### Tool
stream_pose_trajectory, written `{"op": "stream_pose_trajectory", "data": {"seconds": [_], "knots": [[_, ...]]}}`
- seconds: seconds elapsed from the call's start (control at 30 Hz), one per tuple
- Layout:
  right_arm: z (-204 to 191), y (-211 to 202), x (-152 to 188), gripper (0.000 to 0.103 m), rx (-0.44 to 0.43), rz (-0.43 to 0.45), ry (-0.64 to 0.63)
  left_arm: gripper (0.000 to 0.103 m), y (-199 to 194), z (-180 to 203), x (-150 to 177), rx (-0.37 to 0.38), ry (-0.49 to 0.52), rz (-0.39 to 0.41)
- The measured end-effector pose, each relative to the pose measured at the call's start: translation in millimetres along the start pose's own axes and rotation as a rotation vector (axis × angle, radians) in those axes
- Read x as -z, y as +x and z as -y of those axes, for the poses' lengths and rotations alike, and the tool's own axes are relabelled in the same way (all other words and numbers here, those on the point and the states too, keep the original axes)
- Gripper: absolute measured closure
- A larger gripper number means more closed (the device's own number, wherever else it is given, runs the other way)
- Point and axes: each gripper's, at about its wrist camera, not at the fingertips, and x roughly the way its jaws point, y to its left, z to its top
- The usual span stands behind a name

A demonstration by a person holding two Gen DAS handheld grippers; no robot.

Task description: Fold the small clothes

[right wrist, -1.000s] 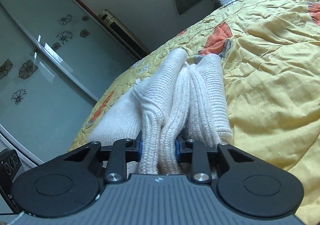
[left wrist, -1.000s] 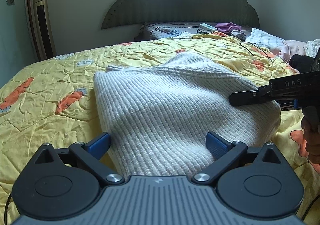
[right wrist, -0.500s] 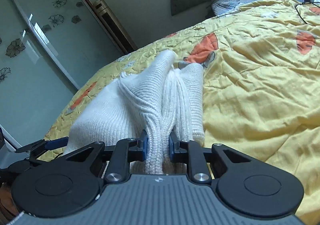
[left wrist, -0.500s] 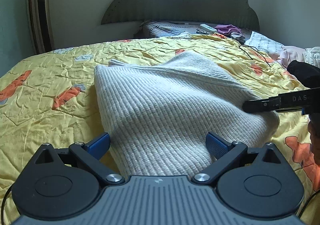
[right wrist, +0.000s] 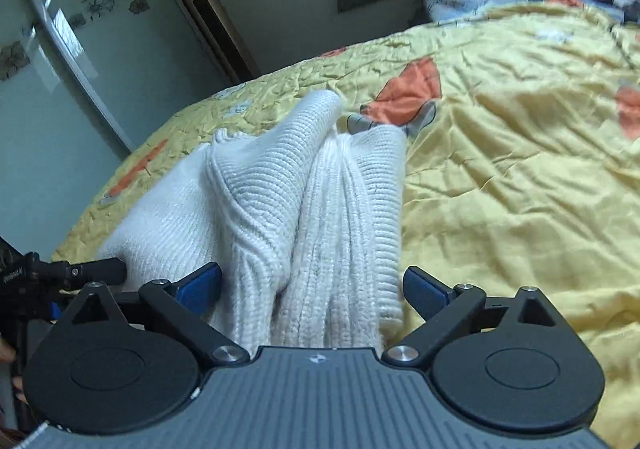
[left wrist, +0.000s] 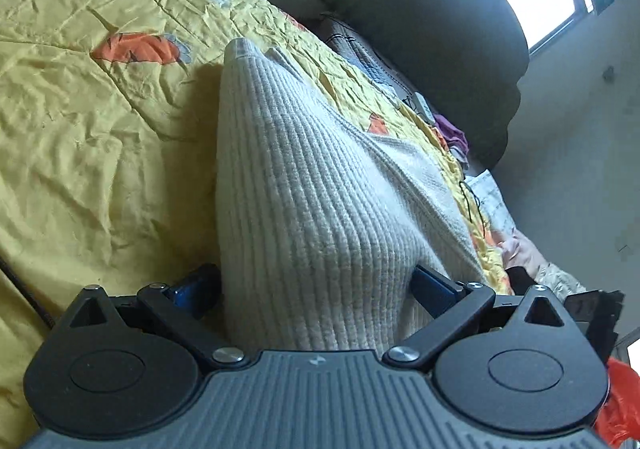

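The left gripper (left wrist: 316, 285) stands with its blue fingers (left wrist: 430, 283) spread wide on either side of a raised fold of the white knit sweater (left wrist: 312, 209), and the right gripper (right wrist: 312, 289) is likewise spread wide around the bunched edge of the sweater (right wrist: 320, 209), neither pinching it. The sweater lies partly folded on the yellow quilt (right wrist: 520, 189), its far corner ending short of an orange patch (right wrist: 412, 93). Bare quilt stretches to the right of the sweater in the right wrist view and to the left in the left wrist view, up to the dark headboard (left wrist: 440, 29).
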Motion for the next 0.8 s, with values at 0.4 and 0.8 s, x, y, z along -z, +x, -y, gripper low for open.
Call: {"op": "stream_pose_trajectory", "data": {"seconds": [0.4,0.8], "knots": [[1.6,26.8,1.1,0.035,-0.211,0.080,0.172,0.038,6.6,4.9,-20.6,-0.017,0.128,0.016],[-51.1,63.2,-6.8,0.030,-0.098,0.085,0.062,0.035,-28.7,16.5,-39.2,-0.293,0.485,0.129]]}}
